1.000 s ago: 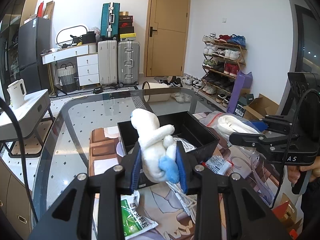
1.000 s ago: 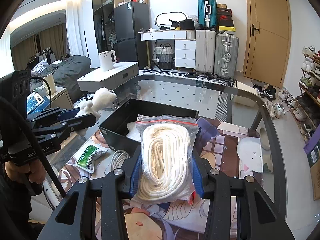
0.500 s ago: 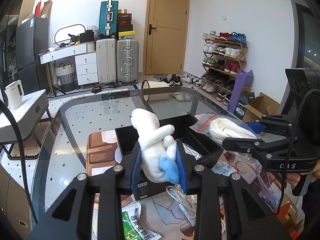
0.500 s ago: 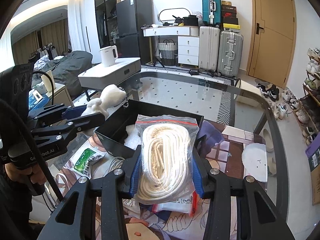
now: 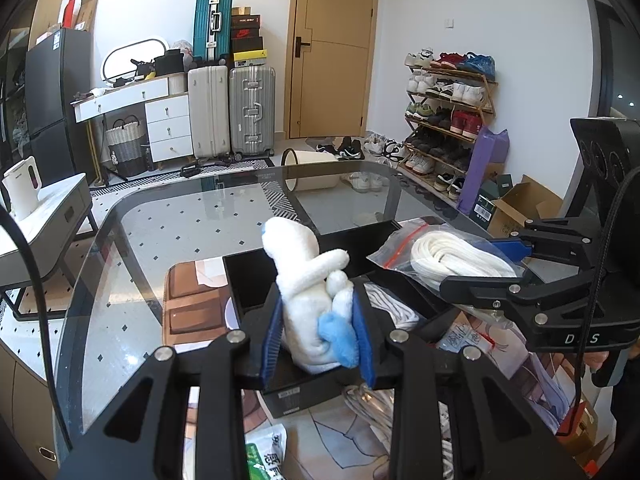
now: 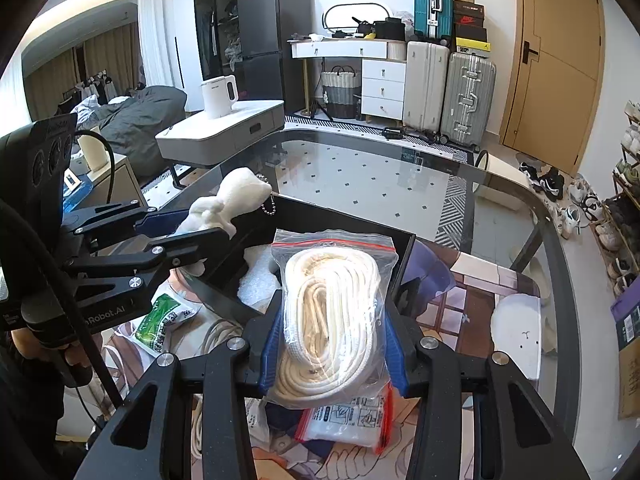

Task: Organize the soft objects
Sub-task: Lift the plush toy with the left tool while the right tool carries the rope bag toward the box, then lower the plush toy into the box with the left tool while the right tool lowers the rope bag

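My left gripper [image 5: 318, 336] is shut on a white plush toy with a blue tail [image 5: 308, 292] and holds it above the near edge of the black box [image 5: 248, 280]. The toy also shows in the right wrist view [image 6: 228, 200]. My right gripper [image 6: 334, 350] is shut on a clear zip bag of white rope [image 6: 330, 312] and holds it over the black box [image 6: 320, 220], which has white foam pieces [image 6: 256, 280] inside. The rope bag shows at right in the left wrist view [image 5: 448, 256].
The box stands on a printed mat on a glass table [image 5: 160, 216]. A green packet [image 6: 164, 320], loose white cord [image 6: 212, 332] and another zip bag [image 6: 344, 420] lie on the mat near the box. A white pad [image 6: 516, 336] lies at right.
Both grippers have risen and moved forward over the black box, each still holding its object. The rope bag has come closer to the plush toy.
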### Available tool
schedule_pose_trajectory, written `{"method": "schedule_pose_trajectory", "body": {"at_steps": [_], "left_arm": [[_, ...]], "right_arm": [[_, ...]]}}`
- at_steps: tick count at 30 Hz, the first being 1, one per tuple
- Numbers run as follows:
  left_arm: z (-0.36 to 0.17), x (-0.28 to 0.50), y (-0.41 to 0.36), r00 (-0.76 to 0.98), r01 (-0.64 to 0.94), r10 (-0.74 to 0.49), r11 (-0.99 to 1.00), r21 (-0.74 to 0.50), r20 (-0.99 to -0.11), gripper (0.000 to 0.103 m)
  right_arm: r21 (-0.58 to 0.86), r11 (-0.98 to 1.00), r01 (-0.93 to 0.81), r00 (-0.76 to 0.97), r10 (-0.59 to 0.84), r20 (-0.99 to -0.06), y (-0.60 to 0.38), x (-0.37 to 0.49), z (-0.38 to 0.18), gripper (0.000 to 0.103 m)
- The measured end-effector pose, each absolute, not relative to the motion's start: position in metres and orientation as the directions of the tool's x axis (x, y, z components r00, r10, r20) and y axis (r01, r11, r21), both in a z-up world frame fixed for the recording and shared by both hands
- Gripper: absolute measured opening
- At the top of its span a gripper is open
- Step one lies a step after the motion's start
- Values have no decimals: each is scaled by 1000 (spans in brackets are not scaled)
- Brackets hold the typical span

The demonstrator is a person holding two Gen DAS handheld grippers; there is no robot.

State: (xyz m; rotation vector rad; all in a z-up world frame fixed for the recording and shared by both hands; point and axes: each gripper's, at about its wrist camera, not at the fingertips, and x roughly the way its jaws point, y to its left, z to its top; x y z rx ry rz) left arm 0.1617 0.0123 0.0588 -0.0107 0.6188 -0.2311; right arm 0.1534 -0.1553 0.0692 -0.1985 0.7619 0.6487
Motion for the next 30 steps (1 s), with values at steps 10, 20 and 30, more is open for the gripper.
{"method": "schedule_pose_trajectory", "body": {"at_steps": [10, 20, 30], "left_arm": [[49, 175, 14, 770, 212, -218, 974, -83, -599, 30], [41, 191, 9, 754, 218, -214, 973, -70, -621, 30], [33, 199, 5, 732, 231, -218, 971, -66, -645, 31]], "right_arm": [[52, 767, -639, 504, 469, -725, -137, 169, 63, 44], [30, 750, -660, 475, 448, -757, -121, 187, 53, 44], [19, 741, -672, 449, 427, -785, -113, 202, 45, 44]]}}
